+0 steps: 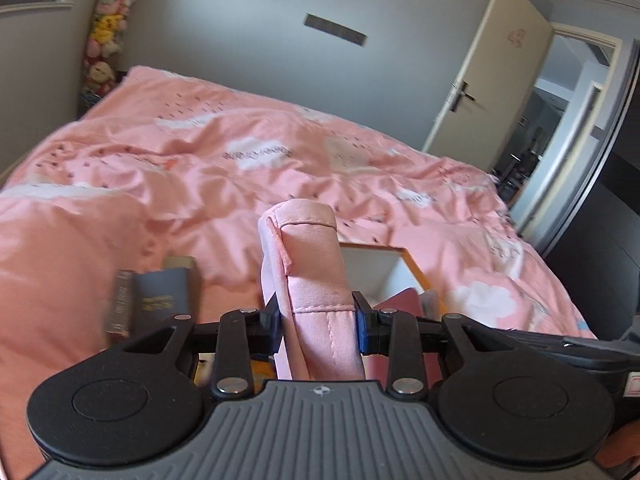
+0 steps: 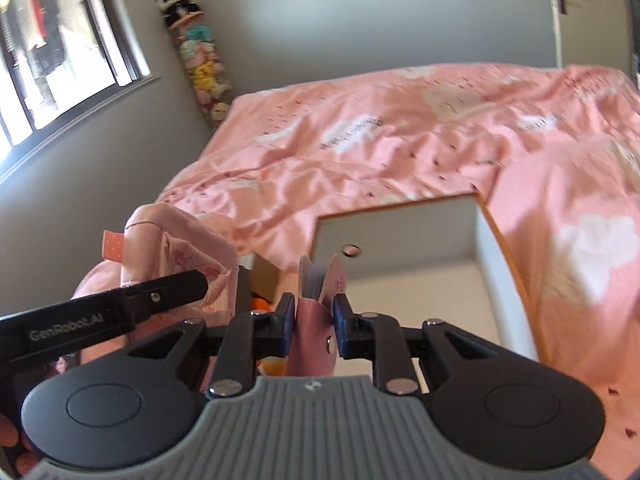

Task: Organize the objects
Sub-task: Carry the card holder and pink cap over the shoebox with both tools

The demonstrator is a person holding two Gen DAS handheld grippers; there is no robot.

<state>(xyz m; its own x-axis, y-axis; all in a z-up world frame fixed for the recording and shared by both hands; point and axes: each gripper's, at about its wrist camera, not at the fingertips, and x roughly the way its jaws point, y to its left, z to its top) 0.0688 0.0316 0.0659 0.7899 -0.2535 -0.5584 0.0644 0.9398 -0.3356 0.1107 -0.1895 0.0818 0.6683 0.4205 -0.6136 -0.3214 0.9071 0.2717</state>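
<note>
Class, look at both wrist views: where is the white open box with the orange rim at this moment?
The white box sits open on the pink bedspread, just beyond the right gripper in the right wrist view; in the left wrist view it peeks out right of the pink fabric bag.

"GenRobot.AI", grey lettering, on the black body of the left gripper (image 2: 168, 300), seen in the right wrist view.

Dark script on white cloud patches of the pink duvet (image 1: 160, 168): upside down, blurred, not legible in either view.

Gold lettering on the spine of the dark book (image 1: 160, 304) and print on the book beside it (image 1: 120, 308): too blurred to read.

No numbers legible.
</note>
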